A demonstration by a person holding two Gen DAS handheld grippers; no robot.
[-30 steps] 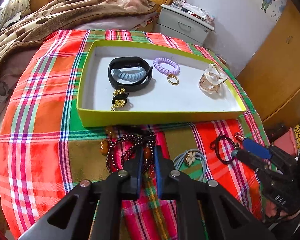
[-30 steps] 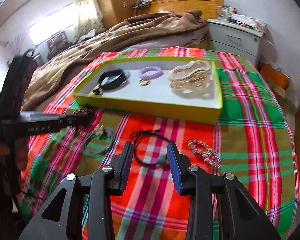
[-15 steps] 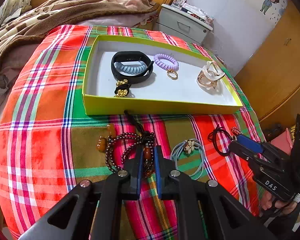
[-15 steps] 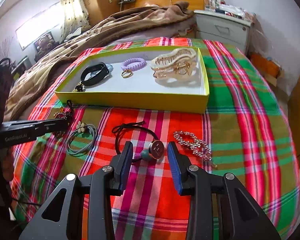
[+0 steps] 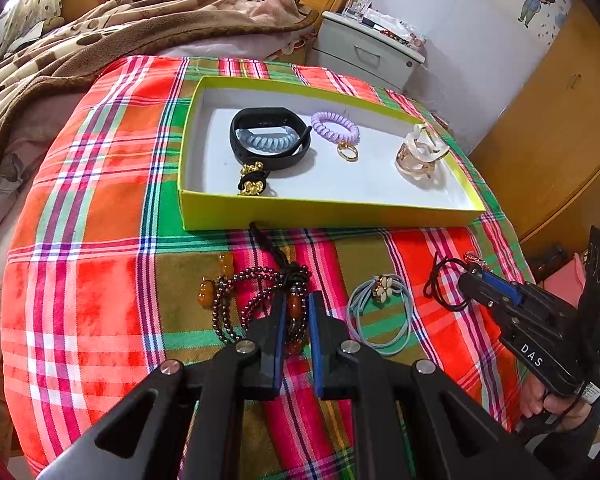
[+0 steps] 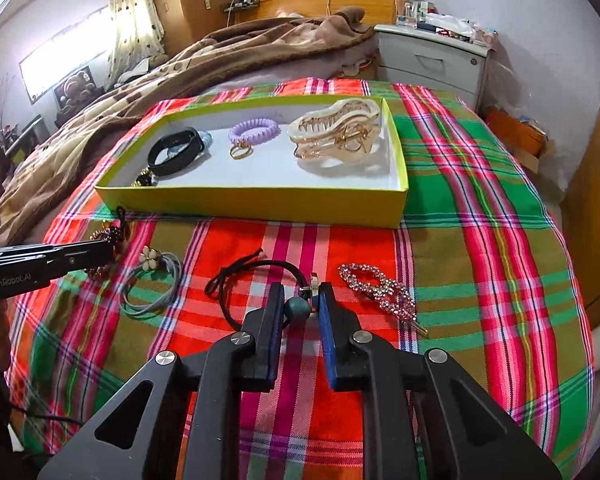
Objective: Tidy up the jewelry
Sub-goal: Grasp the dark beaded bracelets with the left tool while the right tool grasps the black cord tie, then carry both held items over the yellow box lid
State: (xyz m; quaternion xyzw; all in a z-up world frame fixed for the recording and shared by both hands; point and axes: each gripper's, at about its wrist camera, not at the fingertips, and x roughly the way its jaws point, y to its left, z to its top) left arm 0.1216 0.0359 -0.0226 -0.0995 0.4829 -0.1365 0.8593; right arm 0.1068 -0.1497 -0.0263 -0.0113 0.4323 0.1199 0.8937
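My left gripper [image 5: 298, 312] is shut on the dark bead bracelet [image 5: 240, 300], an amber bead pinched between its pads on the plaid cloth. In the right wrist view my right gripper [image 6: 300, 300] has its jaws closing on the black hair tie [image 6: 252, 276]; the tie's teal bead and metal ring fill the gap between the pads. The yellow-green box [image 6: 260, 204] lies beyond both grippers. It holds a black band [image 5: 270, 136], a purple coil tie [image 5: 336, 128], a hair claw [image 6: 336, 136] and a gold ornament [image 5: 252, 180].
A blue-grey hair tie with a flower [image 6: 152, 280] lies between the two grippers. A rhinestone clip [image 6: 376, 288] lies right of the right gripper. A brown blanket [image 6: 220, 52] and a grey nightstand [image 6: 432, 56] stand behind the box. A hand [image 5: 556, 408] grips the right handle.
The right jaws have narrowed from wide open onto the black tie's bead and ring. The right view has tipped slightly. The left gripper stays shut on the bracelet.
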